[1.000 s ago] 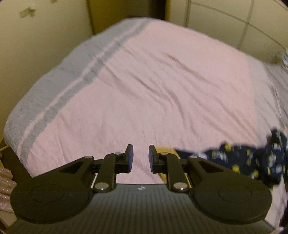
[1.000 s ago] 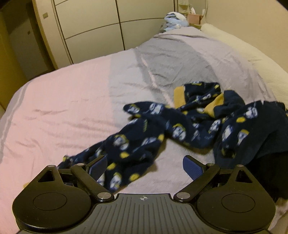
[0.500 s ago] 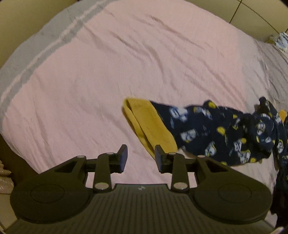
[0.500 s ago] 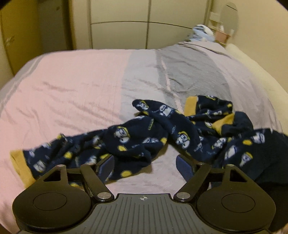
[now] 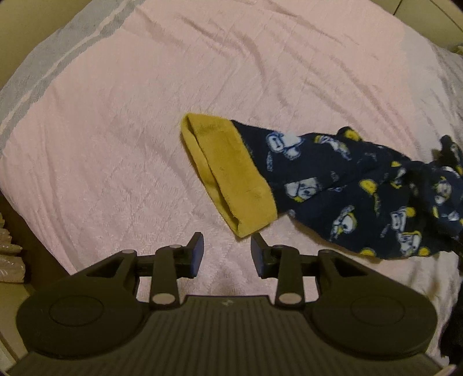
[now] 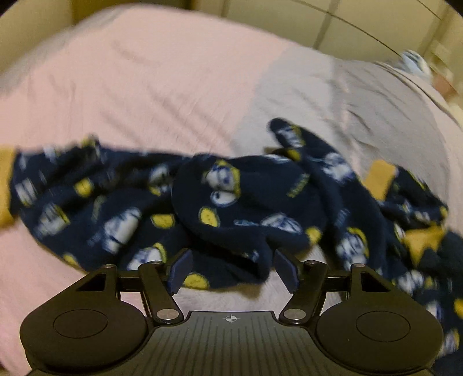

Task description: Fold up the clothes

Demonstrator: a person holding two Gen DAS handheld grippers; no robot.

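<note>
A navy fleece pyjama garment (image 5: 347,196) with a white and yellow print lies crumpled across the bed. Its leg ends in a yellow cuff (image 5: 228,173), flat on the pink cover. My left gripper (image 5: 227,241) hovers just short of the cuff's near corner, open, with only bedding between its fingers. In the blurred right wrist view the garment (image 6: 246,196) fills the middle. My right gripper (image 6: 233,260) is low over it and its jaws are closing. A fold of navy fabric lies between the pads, which do not press on it.
The bed cover is pink (image 5: 115,130) on the left and grey (image 6: 361,110) towards the pillows. The bed's edge curves along the left wrist view's left side, with something pale on the floor (image 5: 8,254). Cream wardrobe doors (image 6: 332,17) stand behind.
Both grippers have come down towards the bed. The left one now sits close to the yellow cuff with its jaws a little wider. The right one has rolled, and its jaws have narrowed over the garment.
</note>
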